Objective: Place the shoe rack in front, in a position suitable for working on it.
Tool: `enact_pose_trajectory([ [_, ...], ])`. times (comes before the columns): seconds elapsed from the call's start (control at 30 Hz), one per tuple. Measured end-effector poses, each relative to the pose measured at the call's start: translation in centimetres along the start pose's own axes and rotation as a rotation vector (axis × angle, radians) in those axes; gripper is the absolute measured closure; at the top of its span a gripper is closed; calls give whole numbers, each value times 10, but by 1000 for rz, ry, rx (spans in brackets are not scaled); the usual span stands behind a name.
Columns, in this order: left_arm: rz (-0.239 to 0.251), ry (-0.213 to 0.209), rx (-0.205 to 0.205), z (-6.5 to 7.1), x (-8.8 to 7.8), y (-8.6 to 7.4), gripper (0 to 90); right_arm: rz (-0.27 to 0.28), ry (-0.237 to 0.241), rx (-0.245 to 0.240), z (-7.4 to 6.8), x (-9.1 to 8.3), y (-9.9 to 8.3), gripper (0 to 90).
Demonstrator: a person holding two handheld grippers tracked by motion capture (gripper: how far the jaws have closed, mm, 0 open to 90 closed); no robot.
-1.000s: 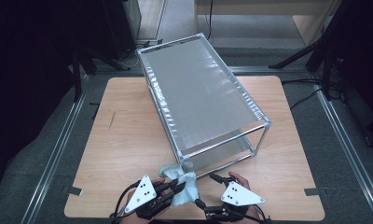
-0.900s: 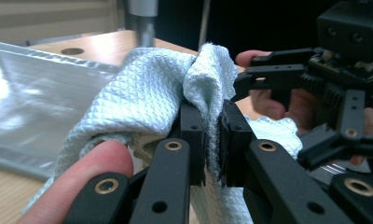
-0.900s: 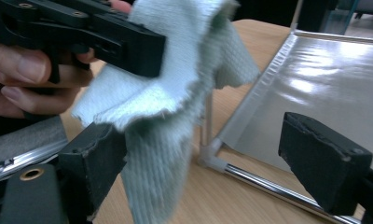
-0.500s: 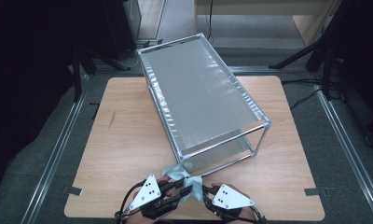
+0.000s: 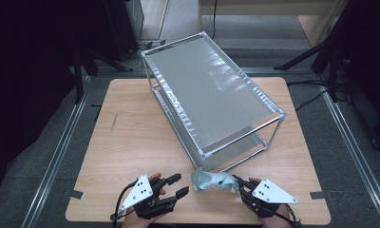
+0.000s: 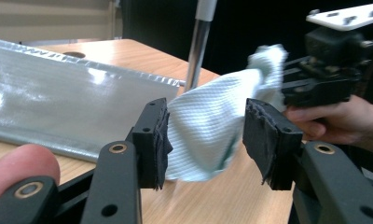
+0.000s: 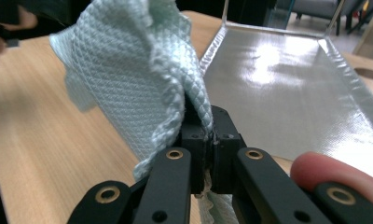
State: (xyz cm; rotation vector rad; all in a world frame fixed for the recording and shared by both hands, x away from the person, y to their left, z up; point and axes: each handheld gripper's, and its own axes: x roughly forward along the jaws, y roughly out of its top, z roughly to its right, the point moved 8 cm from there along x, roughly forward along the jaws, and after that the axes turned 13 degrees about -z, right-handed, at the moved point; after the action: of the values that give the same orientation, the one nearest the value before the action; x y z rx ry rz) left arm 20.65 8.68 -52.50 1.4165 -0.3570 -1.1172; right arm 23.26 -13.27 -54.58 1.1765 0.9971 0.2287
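High view: lower centre, the cloth (image 5: 212, 180) hangs from the right gripper (image 5: 239, 185), beside one metal rack (image 5: 212, 99); we should lift it clear of the frame. Left gripper view: left gripper (image 6: 205, 135) jaws have just been opening, apart and off the cloth. Right gripper view: jaws clamped on one cloth
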Motion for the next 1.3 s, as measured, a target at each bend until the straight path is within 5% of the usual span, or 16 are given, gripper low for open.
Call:
enact_pose_trajectory([
  [0.17, -10, 5, -1, -2, 6, -1, 487, 18, -17, -6, 7, -12, -1, 869],
  [0.43, -27, 21, -18, -6, 21, -1, 478, 61, -93, 72, 36, -39, -8, 867],
  [0.7, -46, 38, -21, -10, 43, 4, 458, 43, -237, 172, 72, -64, -31, 866],
  [0.83, -63, 70, 5, -8, 59, 7, 460, -45, -366, 249, 95, -72, -54, 862],
  [0.87, -63, 70, 5, -8, 59, 7, 468, -45, -366, 249, 95, -72, -54, 862],
  [0.9, -84, 96, 18, -9, 65, 9, 494, -98, -423, 289, 102, -72, -64, 843],
  [1.03, -101, 112, 50, -7, 73, 14, 574, -195, -482, 436, 113, -74, -80, 689],
  [1.17, -124, 149, 86, -7, 77, 13, 666, -197, -528, 464, 117, -81, -81, 504],
  [1.27, -120, 150, 101, -6, 78, 13, 721, -181, -537, 472, 116, -86, -77, 463],
  [1.3, -117, 178, 112, -6, 77, 14, 804, -158, -561, 455, 115, -91, -72, 439],
])
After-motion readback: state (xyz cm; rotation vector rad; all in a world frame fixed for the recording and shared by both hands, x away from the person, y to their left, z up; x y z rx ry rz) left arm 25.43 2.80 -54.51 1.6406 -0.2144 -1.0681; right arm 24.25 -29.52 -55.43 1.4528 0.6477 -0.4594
